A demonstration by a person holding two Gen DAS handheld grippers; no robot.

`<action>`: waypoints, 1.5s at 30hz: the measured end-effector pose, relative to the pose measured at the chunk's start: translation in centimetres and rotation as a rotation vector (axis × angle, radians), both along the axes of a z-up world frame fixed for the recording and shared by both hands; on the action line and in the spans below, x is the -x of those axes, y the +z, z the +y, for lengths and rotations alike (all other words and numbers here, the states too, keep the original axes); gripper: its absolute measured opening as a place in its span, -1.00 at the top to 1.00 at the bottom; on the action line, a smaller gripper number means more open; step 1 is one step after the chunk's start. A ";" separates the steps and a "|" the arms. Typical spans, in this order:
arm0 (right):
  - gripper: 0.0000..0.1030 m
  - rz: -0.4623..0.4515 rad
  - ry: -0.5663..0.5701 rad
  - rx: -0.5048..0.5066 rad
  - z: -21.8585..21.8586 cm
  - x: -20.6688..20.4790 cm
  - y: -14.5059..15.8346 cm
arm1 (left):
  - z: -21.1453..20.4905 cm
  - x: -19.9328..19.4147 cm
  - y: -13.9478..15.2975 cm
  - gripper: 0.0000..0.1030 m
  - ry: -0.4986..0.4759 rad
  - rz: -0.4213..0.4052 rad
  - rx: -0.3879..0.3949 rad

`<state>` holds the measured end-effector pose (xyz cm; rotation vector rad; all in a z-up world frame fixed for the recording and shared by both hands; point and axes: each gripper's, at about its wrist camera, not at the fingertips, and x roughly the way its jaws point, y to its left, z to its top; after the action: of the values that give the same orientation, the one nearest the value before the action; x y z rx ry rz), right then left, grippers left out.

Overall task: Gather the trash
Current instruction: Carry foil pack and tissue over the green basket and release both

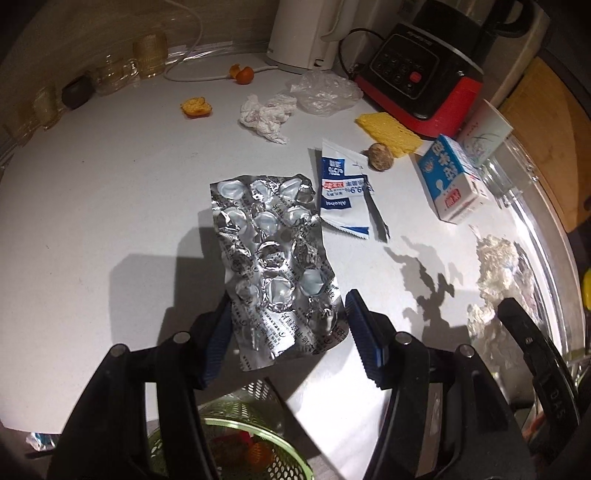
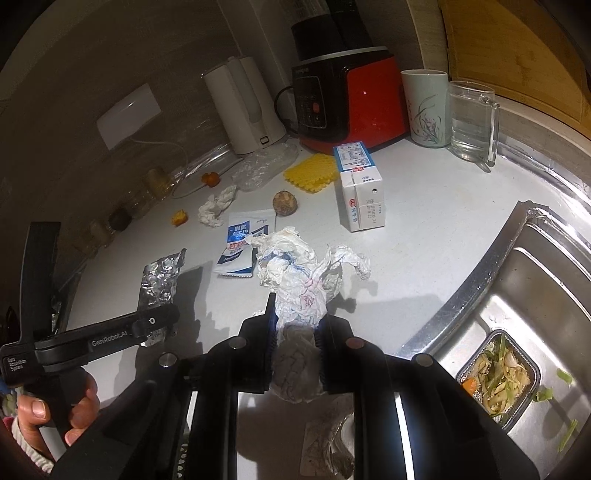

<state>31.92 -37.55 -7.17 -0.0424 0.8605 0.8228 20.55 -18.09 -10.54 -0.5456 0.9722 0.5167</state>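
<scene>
At the far left of the white tabletop [image 1: 92, 206], small glass jars [image 1: 110, 74] line the back edge. Orange peel [image 1: 195, 107] lies just in front of them, with a crumpled tissue [image 1: 264, 116] and a clear plastic bag [image 1: 325, 92] to its right near the white kettle [image 1: 299, 33]. The left hand-held gripper [image 1: 288, 332] is clamped on an emptied foil blister pack [image 1: 273, 258], blue pads pressing its two long edges, holding it clear of the tabletop; a green mesh basket [image 1: 236, 439] sits beyond the near edge below it. Just right of the pack lies a torn alcohol-wipe sachet [image 1: 343, 195], then a brown round husk [image 1: 380, 157], a yellow sponge [image 1: 388, 131] and a milk carton [image 1: 450, 181], all in front of the red blender base [image 1: 428, 88]. The right hand-held gripper [image 2: 295, 332] is clenched tight on a wad of crumpled paper [image 2: 299, 273], which stands up from its pads. Further right, a cup [image 2: 426, 107] and a glass mug [image 2: 471, 122] stand at the back edge, and the sink [image 2: 517, 280] holds a strainer of food scraps [image 2: 498, 373].
</scene>
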 end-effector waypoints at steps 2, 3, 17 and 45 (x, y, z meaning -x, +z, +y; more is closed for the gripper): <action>0.63 -0.019 0.002 0.010 -0.3 1.8 0.5 | -0.9 1.6 1.1 -0.12 -0.063 -0.014 -0.016; 0.63 -0.026 0.001 0.016 -0.5 2.7 0.8 | -1.4 2.7 1.7 -0.12 -0.097 -0.021 -0.023; 0.63 0.042 -0.072 0.079 -3.5 22.5 -1.8 | -5.1 19.3 3.4 -0.12 -0.461 -0.049 -0.038; -0.41 -0.003 -0.237 0.284 -3.2 30.5 -8.9 | -5.7 28.6 -2.4 -0.13 -0.687 0.039 0.018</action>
<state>1.43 -40.72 -16.03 -0.1880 0.9541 0.4746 -8.09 -23.79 -12.92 -0.1902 1.1272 -0.0976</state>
